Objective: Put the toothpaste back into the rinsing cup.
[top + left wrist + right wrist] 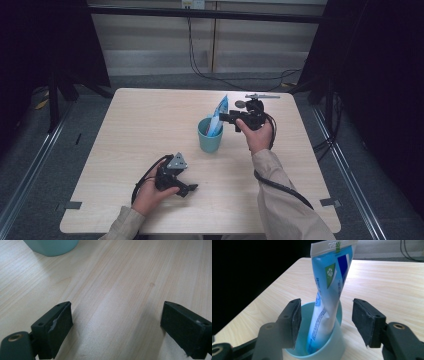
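Observation:
A teal cup [209,137] stands near the middle of the light wooden table [140,120]. A blue and white toothpaste tube [218,112] stands upright in it and leans on the rim. In the right gripper view the tube [329,282] rises out of the cup [329,350] between my jaws, with a gap on each side. My right gripper [225,117] is open just to the right of the tube. My left gripper [187,189] rests near the front edge, open over bare wood [116,325]. The cup's base [51,246] lies beyond it.
A thin metal tool [262,95] lies at the table's far edge behind my right hand. Black cables [200,70] run across the floor beyond the table. Dark frames stand at both sides. Bare tabletop stretches across the left half.

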A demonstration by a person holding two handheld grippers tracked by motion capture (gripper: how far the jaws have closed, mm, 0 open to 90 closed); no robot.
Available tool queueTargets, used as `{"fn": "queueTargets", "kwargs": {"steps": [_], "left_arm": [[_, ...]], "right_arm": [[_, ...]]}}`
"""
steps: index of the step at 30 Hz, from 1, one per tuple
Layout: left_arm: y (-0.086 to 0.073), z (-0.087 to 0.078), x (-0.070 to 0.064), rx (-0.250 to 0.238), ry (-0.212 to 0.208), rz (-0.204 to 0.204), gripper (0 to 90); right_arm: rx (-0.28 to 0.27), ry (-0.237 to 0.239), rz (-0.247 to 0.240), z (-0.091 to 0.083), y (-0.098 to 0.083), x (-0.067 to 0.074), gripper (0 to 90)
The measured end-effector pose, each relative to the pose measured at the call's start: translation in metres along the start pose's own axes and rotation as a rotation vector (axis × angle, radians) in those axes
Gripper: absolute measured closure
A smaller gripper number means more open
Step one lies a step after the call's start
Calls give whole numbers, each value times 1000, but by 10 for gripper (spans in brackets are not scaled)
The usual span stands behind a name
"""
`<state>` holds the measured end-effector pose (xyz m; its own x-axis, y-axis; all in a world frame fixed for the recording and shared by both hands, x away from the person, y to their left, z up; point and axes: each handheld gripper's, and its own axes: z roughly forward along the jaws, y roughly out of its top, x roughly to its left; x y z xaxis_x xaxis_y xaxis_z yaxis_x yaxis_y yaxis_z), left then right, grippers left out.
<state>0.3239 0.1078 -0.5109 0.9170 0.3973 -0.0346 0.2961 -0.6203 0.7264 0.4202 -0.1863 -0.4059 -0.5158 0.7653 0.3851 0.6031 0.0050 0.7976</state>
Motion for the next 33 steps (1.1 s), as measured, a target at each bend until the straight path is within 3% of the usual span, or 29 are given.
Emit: {"fn": "queueTargets", "kwargs": {"steps": [12, 33], "left_arm": [[0, 0, 0, 2, -1, -1, 99], [0, 0, 0, 4, 0, 0, 99]], "right_arm": [[21, 0, -43, -7, -5, -3, 333], [44, 10, -78, -25, -16, -11, 294]]}}
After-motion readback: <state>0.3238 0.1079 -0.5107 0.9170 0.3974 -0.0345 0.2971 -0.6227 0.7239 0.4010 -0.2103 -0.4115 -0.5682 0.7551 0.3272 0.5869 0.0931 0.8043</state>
